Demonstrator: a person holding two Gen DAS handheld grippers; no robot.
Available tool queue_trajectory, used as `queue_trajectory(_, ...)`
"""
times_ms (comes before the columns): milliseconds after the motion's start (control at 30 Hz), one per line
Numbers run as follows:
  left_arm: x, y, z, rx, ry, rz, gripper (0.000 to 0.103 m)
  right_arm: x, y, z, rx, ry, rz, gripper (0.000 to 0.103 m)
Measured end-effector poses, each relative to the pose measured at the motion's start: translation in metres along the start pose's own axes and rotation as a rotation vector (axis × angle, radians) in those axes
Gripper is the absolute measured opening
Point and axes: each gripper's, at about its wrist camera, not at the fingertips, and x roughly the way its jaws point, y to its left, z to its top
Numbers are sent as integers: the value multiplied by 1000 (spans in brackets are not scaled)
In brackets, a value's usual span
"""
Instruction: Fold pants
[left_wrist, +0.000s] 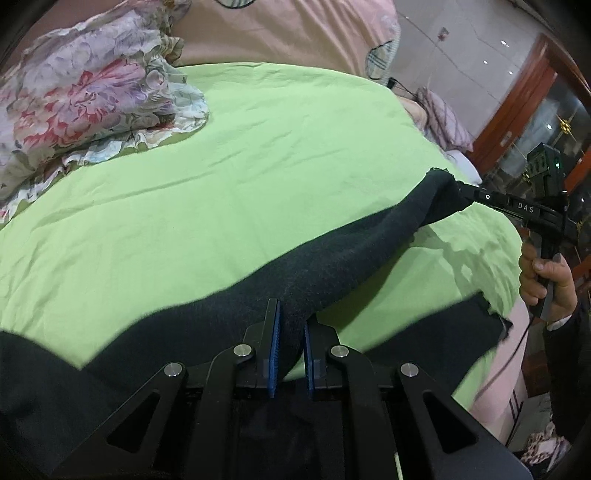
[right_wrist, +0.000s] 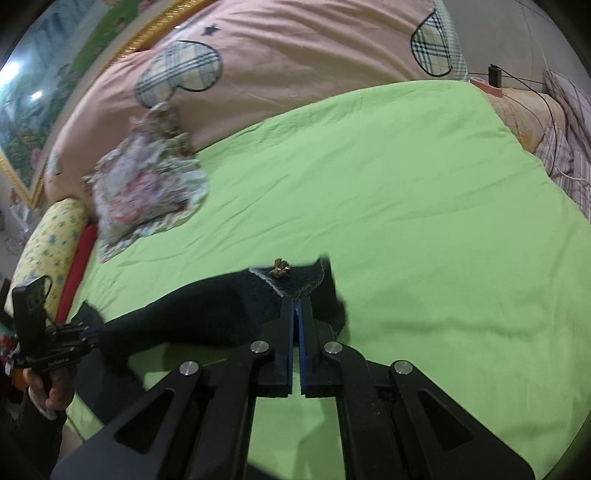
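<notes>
- Bed with a green sheet (left_wrist: 258, 155) fills both views; a pink quilt (right_wrist: 295, 55) with plaid hearts sits at 12 o'clock behind it.
- Dark pants (left_wrist: 332, 254) hang stretched over the sheet between the two claws, with one loose leg end trailing toward 4 o'clock in the left view.
- Floral cloth pile (left_wrist: 85, 96) is bunched at 10 o'clock on the bed, well apart from the pants.
- Left claw (left_wrist: 290, 332) has its blue pads pinching a fold of the pants right at its tips.
- Right claw (right_wrist: 296, 314) is nearly pressed together on the pants' edge, just below a pale patch.
- Only the right view shows a tiny gold charm (right_wrist: 280, 267) on that patch, plus a yellow pillow (right_wrist: 51, 247) at 9 o'clock; only the left view shows the wooden cabinet (left_wrist: 517, 110) at 2 o'clock.
</notes>
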Motion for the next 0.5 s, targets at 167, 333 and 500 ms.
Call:
queue_trajectory(167,-17,-13,-34,4,11,-15,10,-24,3,-41,-2,23,0,3)
queue_trajectory(333,-26,-27,-61,23,21,-27,10,-44,-1,-76,28,18,-10,3)
queue_trajectory(500,-32,-42,-82,61,27,-17,10,-67,1,-97,46,-21,-1,3)
